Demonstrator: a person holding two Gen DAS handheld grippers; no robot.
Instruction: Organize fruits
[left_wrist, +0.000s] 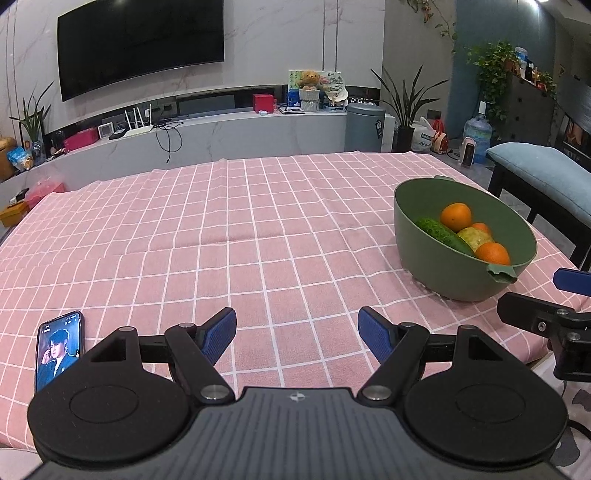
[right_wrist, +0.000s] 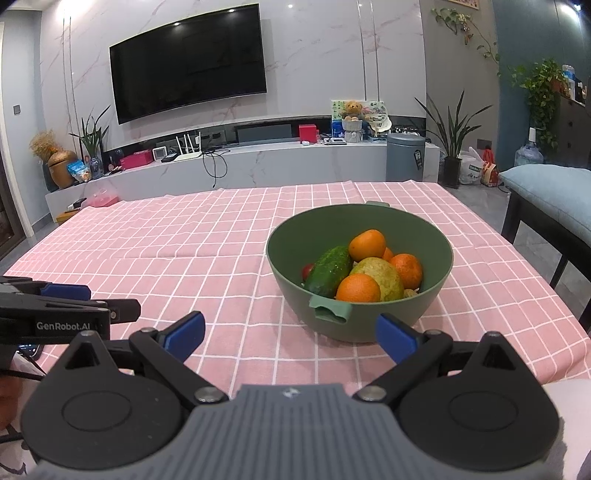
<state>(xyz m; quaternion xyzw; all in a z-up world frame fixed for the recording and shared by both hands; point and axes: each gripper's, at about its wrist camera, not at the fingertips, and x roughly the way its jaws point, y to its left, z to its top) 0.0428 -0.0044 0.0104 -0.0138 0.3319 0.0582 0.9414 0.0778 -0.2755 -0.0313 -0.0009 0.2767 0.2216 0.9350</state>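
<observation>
A green bowl (right_wrist: 436, 254) stands on the pink checked tablecloth (right_wrist: 184, 251), right of centre. It holds several oranges (right_wrist: 358, 288), a cucumber (right_wrist: 328, 271), a yellow-green pear (right_wrist: 384, 277) and a small red fruit (right_wrist: 307, 270). The bowl also shows in the left wrist view (left_wrist: 410, 221) at the right. My right gripper (right_wrist: 290, 334) is open and empty, just in front of the bowl's near handle. My left gripper (left_wrist: 297, 334) is open and empty over bare cloth, left of the bowl.
A phone (left_wrist: 59, 349) with a lit screen lies on the cloth at the near left. A bench with a blue cushion (right_wrist: 554, 199) stands at the table's right side. A TV (right_wrist: 188, 61) and a low cabinet (right_wrist: 258, 162) are beyond the table's far edge.
</observation>
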